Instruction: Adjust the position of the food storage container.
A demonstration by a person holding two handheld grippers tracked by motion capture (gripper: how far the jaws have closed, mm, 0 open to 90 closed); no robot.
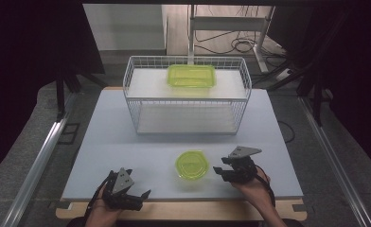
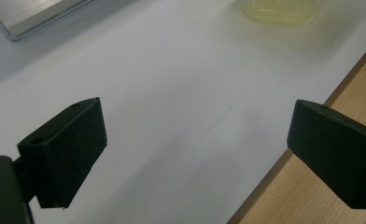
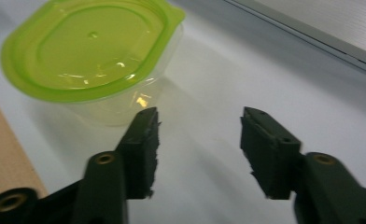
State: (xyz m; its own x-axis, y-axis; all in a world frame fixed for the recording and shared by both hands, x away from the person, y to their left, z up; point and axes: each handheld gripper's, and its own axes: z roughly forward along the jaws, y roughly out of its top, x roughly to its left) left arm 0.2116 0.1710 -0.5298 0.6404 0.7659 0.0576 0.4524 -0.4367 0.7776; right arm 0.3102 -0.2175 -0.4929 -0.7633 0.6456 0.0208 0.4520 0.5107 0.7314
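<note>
On the table (image 1: 127, 142) near its front edge sat a small round tub (image 1: 192, 164) with a green lid, probably light, thin and slippery, best taken across its clear wall under the rim. Our right gripper (image 1: 225, 165) stood half open and empty just beside it; our left gripper (image 1: 137, 189) gaped wide, empty. A wire basket (image 1: 186, 97) holding another lidded tub (image 1: 191, 75) stood well behind, nothing between.

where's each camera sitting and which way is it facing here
High view: above the person's side, looking forward and down on the table and wire basket; both hands show, with the left gripper and right gripper.
Left gripper view: on the left gripper, looking over the table's edge between open jaws.
Right gripper view: on the right gripper, facing the round container.
All three share that container.
</note>
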